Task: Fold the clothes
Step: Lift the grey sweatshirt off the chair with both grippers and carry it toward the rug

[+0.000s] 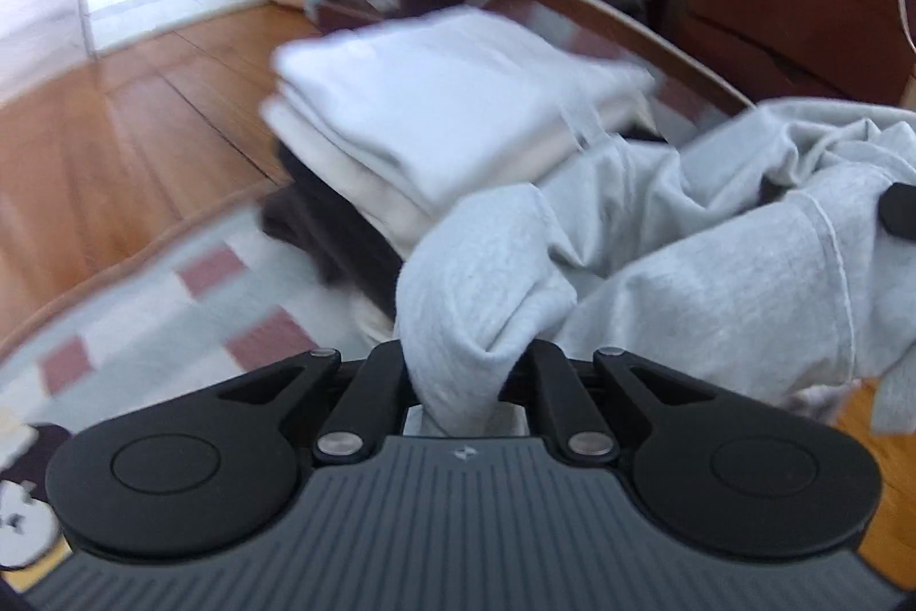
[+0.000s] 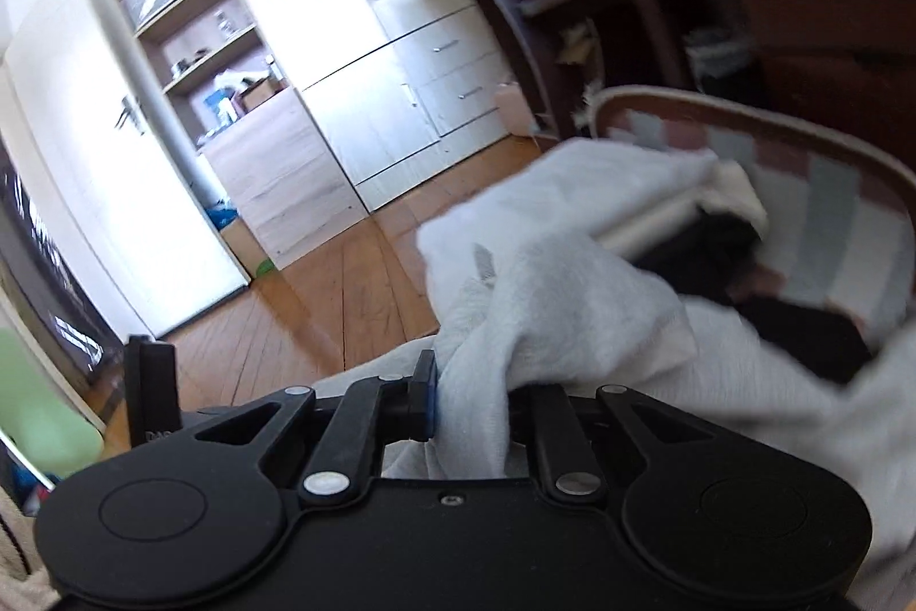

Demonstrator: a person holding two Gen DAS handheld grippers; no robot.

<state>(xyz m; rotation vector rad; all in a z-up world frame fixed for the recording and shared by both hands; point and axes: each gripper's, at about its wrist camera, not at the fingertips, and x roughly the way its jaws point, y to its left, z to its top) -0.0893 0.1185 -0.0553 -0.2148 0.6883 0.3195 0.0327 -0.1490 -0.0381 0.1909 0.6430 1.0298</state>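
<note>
Gripping grey garment (image 1: 658,233): left fingers (image 1: 458,382), right fingers (image 2: 475,399) | left view only: folded stack (image 1: 435,107)

No word, number or brand name can be read in either view. The one sign is a small pale angular emblem (image 1: 461,454) on the ribbed grey housing of the left gripper (image 1: 458,376), just behind its fingers; its shape is too small to name. Faint embossed characters (image 2: 156,436) on a black part at the right gripper's side are too blurred to read.
</note>
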